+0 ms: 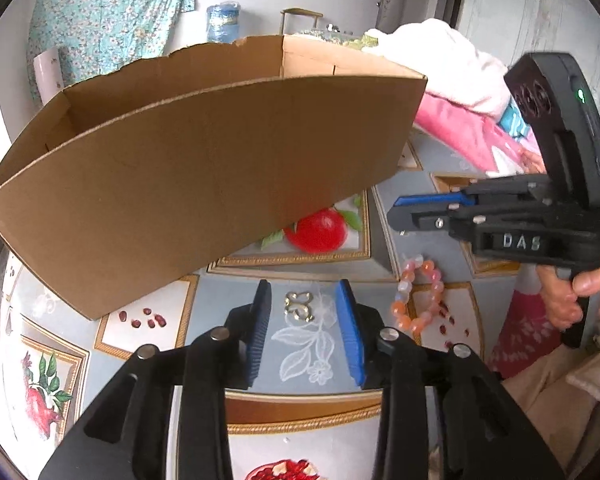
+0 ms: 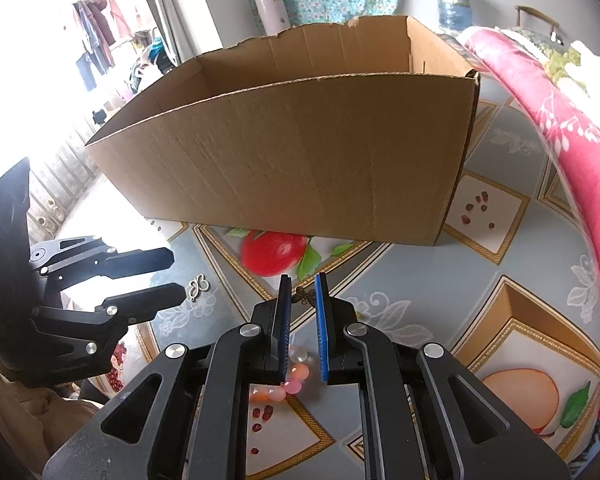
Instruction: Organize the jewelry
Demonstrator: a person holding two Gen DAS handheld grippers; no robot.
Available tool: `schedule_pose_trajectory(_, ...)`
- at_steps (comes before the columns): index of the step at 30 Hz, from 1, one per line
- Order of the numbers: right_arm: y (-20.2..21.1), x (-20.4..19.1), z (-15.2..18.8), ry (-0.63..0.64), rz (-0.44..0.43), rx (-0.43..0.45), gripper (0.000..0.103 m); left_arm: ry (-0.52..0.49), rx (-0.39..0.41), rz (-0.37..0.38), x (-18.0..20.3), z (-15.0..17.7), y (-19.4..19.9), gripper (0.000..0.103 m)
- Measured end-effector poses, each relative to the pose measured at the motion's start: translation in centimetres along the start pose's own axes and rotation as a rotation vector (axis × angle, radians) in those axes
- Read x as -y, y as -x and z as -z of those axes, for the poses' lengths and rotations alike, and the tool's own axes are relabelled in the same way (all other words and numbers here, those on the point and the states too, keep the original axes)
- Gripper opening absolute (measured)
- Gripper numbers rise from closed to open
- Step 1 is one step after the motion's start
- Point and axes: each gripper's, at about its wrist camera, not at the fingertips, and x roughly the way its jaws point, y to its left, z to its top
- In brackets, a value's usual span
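Left gripper [image 1: 305, 300] sits nearest the lens, blue pads apart, nothing touching them. Small gold butterfly charm [image 1: 299, 307] lies flat on the tablecloth [image 1: 388, 196] in the gap ahead of the tips; in the right wrist view the same charm [image 2: 198, 286] is just off the left gripper's [image 2: 179, 276] finger ends. Bead bracelet [image 1: 418, 295], pink, orange and white, lies just right of the left gripper, near the charm but apart from it.

Right gripper [image 2: 303, 294] has its pads close together with a narrow gap; a dark butterfly charm [image 2: 306, 296] shows at the tips, cannot tell if it's pinched or just lying on the cloth behind them. Bracelet beads [image 2: 290, 382] show low between its fingers.

Open cardboard box [image 1: 204, 172] stands on the table behind the jewelry, top edge torn at the back; inside not visible. Cloth is grey-blue plastic with gold-framed fruit prints. Pink and white blankets [image 1: 460, 112] piled at the right edge of the table. Floral fabric [image 1: 112, 12] hangs on the back wall.

Both grippers pitch down toward the table. A hand [image 1: 572, 292] wraps the right gripper's handle at the right edge.
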Motion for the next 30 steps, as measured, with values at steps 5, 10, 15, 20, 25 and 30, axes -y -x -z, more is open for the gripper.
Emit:
schedule_pose_trajectory(5, 0.0, 0.1, 0.0, 0.000, 0.000, 0.001, 0.010, -0.043, -0.037, -0.055, 0.0, 0.4, -0.4, 0.032)
schedule_pose_trajectory(10, 0.1, 0.0, 0.1, -0.001, 0.000, 0.003, 0.010, -0.073, -0.067, -0.064, 0.4, 0.4, -1.1, 0.032)
schedule_pose_trajectory(15, 0.3, 0.0, 0.1, -0.001, 0.000, 0.005, 0.010, -0.086, -0.066, -0.058, 1.1, 0.1, -1.8, 0.032)
schedule_pose_trajectory(20, 0.3, 0.0, 0.2, -0.003, -0.001, 0.006, 0.010, -0.096, -0.060, -0.041, 1.9, -0.3, -2.3, 0.032)
schedule_pose_trajectory(25, 0.3, 0.0, 0.2, -0.004, -0.001, 0.008, 0.010, -0.073, -0.056, -0.047, 2.0, -0.3, -2.3, 0.032)
schedule_pose_trajectory(30, 0.3, 0.1, 0.2, -0.008, -0.002, 0.011, 0.010, -0.030, -0.073, -0.084, 1.0, -0.6, -2.3, 0.032)
